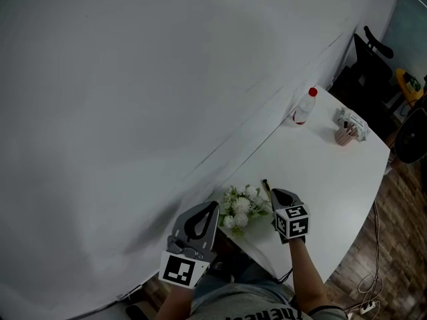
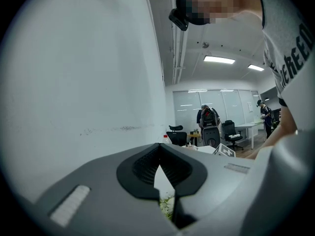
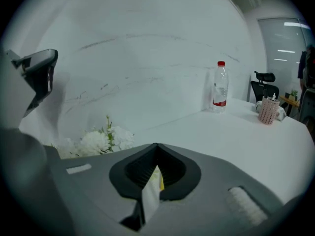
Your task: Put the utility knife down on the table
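Utility knife (image 3: 150,195) in right gripper (image 3: 156,154), red-labelled bottle (image 3: 220,86)

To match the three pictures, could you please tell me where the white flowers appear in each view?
Head view: the flowers lie at bottom centre, on the near edge of the table.
Left gripper view: only a sliver shows at bottom centre, through the gap between the jaws.
Right gripper view: they sit at lower left, against the wall.
Shared landmark: the white wall behind the table appears in all three views.
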`<action>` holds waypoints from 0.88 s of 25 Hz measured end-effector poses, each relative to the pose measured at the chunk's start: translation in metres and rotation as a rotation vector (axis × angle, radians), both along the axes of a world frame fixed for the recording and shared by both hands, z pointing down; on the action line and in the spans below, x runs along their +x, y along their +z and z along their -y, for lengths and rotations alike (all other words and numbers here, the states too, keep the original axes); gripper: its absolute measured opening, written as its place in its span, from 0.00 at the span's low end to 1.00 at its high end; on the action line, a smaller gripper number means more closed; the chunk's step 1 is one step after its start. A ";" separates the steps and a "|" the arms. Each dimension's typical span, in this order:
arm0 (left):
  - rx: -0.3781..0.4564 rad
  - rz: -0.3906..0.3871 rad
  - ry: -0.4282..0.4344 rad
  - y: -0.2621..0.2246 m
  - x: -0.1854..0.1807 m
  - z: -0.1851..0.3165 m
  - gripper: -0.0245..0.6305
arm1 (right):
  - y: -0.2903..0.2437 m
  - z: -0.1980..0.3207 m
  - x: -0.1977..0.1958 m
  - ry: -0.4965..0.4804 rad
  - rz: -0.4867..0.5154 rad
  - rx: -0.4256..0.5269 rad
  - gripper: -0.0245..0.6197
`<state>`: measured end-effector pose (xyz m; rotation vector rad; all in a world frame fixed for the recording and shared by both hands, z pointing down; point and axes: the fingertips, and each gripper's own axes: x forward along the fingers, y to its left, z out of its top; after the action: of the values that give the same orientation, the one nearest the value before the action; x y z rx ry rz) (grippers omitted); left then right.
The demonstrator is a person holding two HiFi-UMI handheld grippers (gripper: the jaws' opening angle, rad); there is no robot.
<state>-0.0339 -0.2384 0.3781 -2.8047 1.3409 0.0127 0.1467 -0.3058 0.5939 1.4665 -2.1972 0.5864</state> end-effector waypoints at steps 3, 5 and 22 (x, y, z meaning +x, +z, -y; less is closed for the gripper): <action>0.008 -0.003 0.021 -0.002 0.003 -0.002 0.06 | -0.015 -0.009 -0.003 0.014 0.031 0.043 0.04; 0.010 -0.004 0.036 -0.002 0.006 -0.003 0.06 | -0.026 -0.015 -0.005 0.023 0.047 0.072 0.04; 0.034 -0.014 0.136 -0.010 0.021 -0.020 0.06 | -0.105 -0.069 -0.010 0.093 0.124 0.298 0.04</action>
<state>-0.0131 -0.2179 0.3682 -2.8660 1.1391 0.0585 0.1366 -0.2371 0.4884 1.7312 -2.4049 0.4005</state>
